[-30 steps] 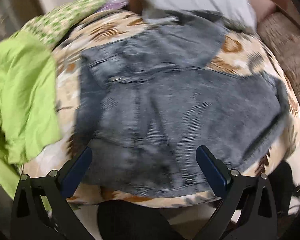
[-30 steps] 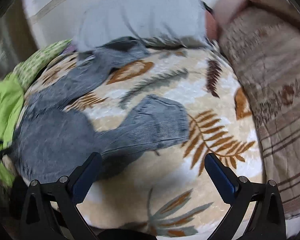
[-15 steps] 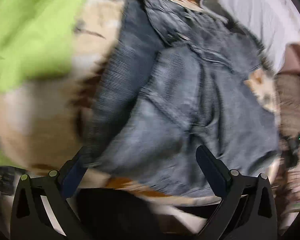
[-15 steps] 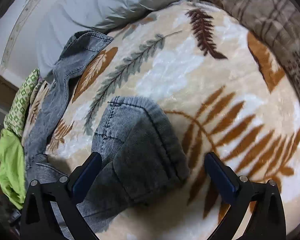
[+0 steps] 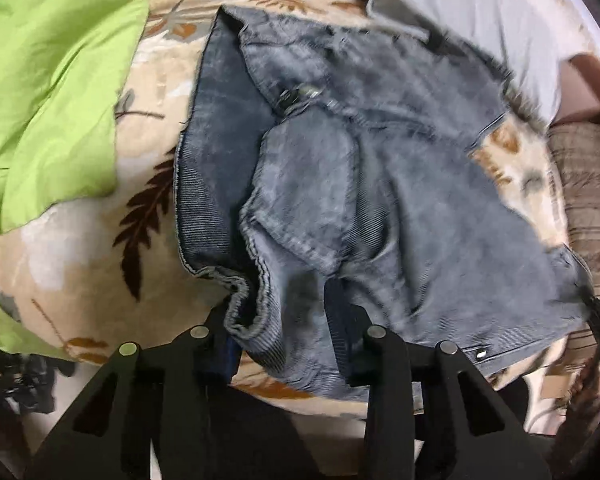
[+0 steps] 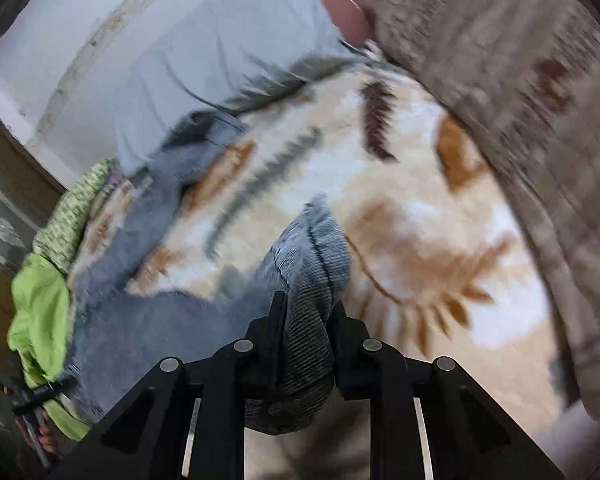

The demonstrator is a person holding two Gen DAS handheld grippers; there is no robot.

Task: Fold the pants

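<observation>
Grey-blue corduroy pants lie spread on a cream leaf-print blanket. In the left wrist view my left gripper is shut on a bunched fold of the pants at their near waist edge. In the right wrist view my right gripper is shut on the end of one pant leg, which bunches up between the fingers. The rest of the pants trails off to the left; the other leg runs toward the far side.
A bright green cloth lies left of the pants, also in the right wrist view. A pale grey pillow sits at the far edge. A brown patterned blanket lies along the right side.
Both grippers were open above the pants; each has moved down and closed on the fabric, the left on the waist edge, the right on the leg end.
</observation>
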